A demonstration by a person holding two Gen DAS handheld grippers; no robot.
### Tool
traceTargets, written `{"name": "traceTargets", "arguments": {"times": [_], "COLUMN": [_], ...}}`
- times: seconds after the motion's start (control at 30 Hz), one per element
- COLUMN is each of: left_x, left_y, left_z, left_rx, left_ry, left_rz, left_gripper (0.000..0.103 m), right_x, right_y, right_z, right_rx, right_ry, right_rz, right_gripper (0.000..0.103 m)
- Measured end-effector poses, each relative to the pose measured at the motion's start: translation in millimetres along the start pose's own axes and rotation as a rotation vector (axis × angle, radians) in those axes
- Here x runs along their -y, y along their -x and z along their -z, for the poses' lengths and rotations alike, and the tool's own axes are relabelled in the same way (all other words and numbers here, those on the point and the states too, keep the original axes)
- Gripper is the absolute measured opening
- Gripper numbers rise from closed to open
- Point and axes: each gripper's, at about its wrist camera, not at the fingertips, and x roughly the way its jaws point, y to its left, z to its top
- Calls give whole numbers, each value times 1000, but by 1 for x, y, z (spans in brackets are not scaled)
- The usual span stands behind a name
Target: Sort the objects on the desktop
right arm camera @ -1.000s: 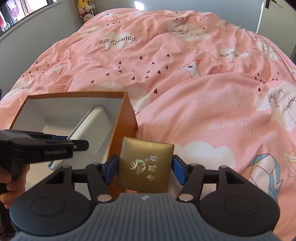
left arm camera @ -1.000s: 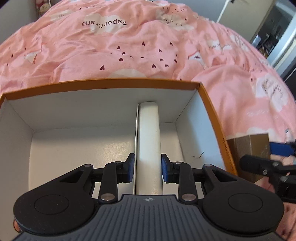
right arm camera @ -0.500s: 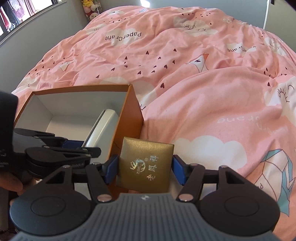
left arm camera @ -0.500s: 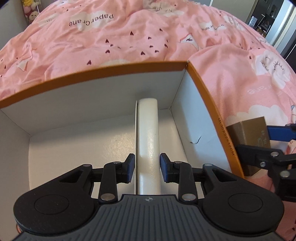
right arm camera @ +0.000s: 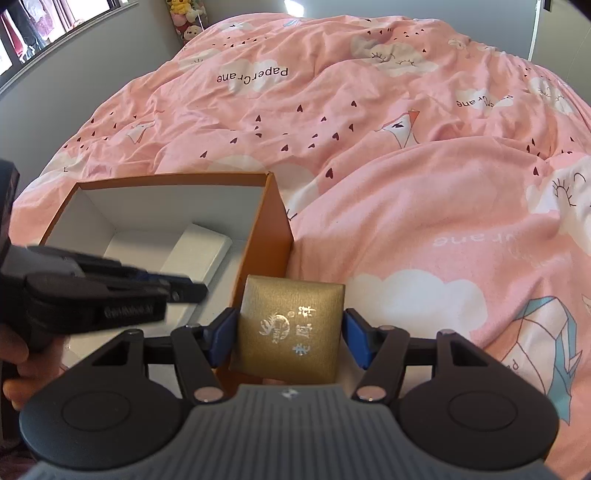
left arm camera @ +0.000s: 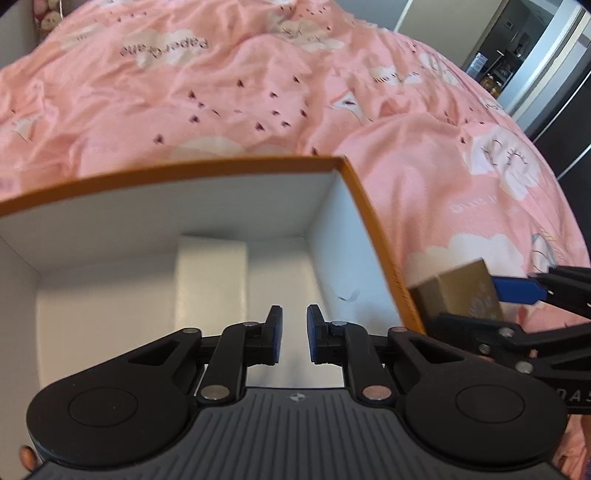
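An orange cardboard box (left arm camera: 373, 221) with a white inside lies on the bed. A white flat object (left arm camera: 210, 269) lies on the box floor; it also shows in the right wrist view (right arm camera: 199, 254). My left gripper (left arm camera: 293, 332) hovers over the box, jaws slightly apart and empty. My right gripper (right arm camera: 288, 332) is shut on a gold gift box (right arm camera: 290, 328) with foil characters, held just outside the orange box's (right arm camera: 266, 229) right wall. The gold box shows in the left wrist view (left arm camera: 461, 291) too.
A pink duvet (right arm camera: 406, 166) with cloud and crane prints covers the bed all around. Plush toys (right arm camera: 184, 22) sit at the far corner by a grey wall. A doorway (left arm camera: 517, 48) lies far right.
My left gripper let go of the white object, which now lies on the box floor, and pulled back and up. The right gripper holds the gold box steady beside the box.
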Motion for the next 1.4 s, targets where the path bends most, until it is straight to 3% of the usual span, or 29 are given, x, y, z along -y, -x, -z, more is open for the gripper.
{"name": "traceTargets", "arguments": {"times": [0.07, 0.17, 0.33, 0.6, 0.83, 1.13, 1.4], "left_x": [-12, -34, -56, -65, -54, -23, -23], "left_y": [2, -8, -26, -36, -45, -57, -54], "left_z": [-4, -6, 3, 3, 1, -8, -7], "left_rx": [-16, -110, -205, -229, -214, -205, -210], "left_ry": [6, -3, -6, 45, 42, -36, -33], "left_rz": [-46, -117, -152, -23, 75, 162, 178], "left_gripper": [18, 31, 37, 38, 26, 20, 20], "right_x": [1, 1, -3, -25, -41, -44, -49], "right_y": [1, 2, 9, 37, 30, 23, 17], "right_z": [1, 0, -4, -23, -24, -27, -28], "right_rx": [1, 7, 11, 48, 15, -12, -27], "right_ry": [0, -1, 15, 88, 126, 147, 165], "right_rz": [-1, 0, -4, -45, -73, -51, -51], "right_gripper": [64, 64, 64, 64, 64, 64, 64]}}
